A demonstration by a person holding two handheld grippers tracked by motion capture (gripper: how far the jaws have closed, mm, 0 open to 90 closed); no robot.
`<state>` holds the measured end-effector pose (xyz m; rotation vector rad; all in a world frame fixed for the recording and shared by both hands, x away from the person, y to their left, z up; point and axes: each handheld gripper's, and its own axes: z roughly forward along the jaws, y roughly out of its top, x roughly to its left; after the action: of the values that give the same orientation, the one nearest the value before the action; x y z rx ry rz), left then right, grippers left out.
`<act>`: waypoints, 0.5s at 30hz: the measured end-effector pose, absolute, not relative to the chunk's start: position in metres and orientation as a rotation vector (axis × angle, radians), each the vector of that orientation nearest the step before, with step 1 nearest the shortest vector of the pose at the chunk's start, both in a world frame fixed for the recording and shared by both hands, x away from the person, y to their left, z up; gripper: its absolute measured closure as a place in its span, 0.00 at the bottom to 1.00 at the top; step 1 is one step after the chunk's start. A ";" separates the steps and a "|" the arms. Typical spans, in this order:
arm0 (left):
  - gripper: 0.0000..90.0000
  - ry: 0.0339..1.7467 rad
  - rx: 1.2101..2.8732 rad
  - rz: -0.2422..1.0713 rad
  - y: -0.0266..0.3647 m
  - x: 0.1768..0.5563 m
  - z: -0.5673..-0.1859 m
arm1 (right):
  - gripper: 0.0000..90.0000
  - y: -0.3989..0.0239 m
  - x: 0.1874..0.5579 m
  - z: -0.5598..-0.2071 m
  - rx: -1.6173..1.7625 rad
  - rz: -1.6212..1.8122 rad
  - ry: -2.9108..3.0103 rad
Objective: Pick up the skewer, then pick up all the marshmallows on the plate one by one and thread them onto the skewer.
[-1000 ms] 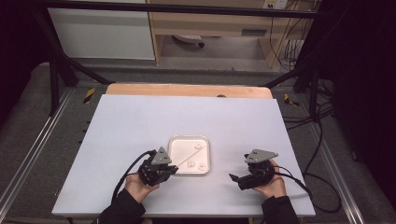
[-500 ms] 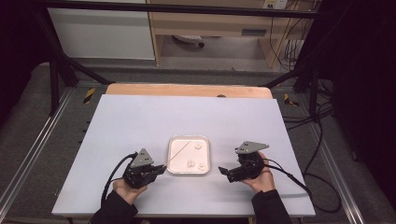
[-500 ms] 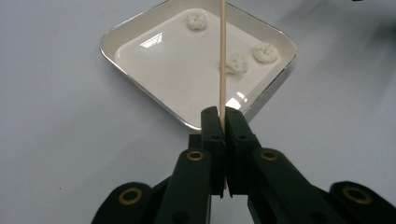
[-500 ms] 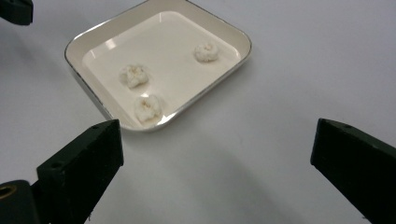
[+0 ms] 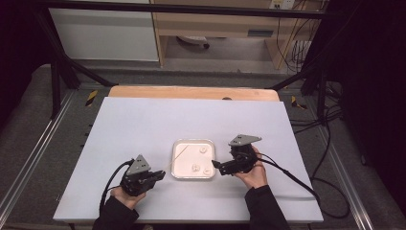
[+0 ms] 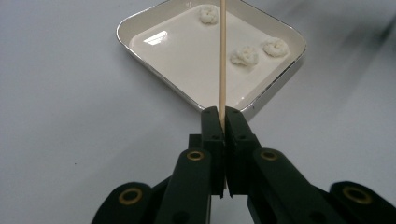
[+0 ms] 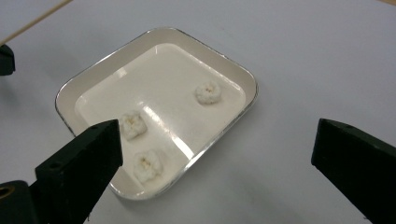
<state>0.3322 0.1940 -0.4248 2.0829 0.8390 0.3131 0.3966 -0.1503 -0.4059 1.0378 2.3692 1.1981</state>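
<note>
A white square tray (image 5: 193, 142) lies on the table with three white puffy pieces (image 5: 195, 167) in it. My left gripper (image 5: 159, 176), near the tray's left side, is shut on a thin wooden skewer (image 5: 179, 154) whose tip reaches over the tray. In the left gripper view the skewer (image 6: 222, 51) rises straight from the closed jaws across the tray (image 6: 161, 71). My right gripper (image 5: 216, 165) is open at the tray's right edge. In the right gripper view its jaws (image 7: 217, 135) stand wide apart over the tray's (image 7: 205, 53) near corner, with nothing between them but the pieces (image 7: 132, 125) below.
The white table top (image 5: 143, 120) has a wooden strip (image 5: 191, 92) along its far edge. Black cables (image 5: 297, 179) trail from both grippers. Metal frame rails (image 5: 33, 158) run along both sides of the table.
My left hand has drawn back to the left, away from the tray, still holding the skewer. My right hand has moved left and farther up to the tray's right edge.
</note>
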 end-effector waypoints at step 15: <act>0.98 0.849 2.071 0.292 0.198 0.333 -0.428 | 0.04 -0.122 0.427 -0.410 1.057 1.175 2.392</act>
<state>0.3333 0.1976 -0.4277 2.0707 0.8491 0.2923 0.4266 -0.1217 -0.4100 1.0570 2.3916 1.1750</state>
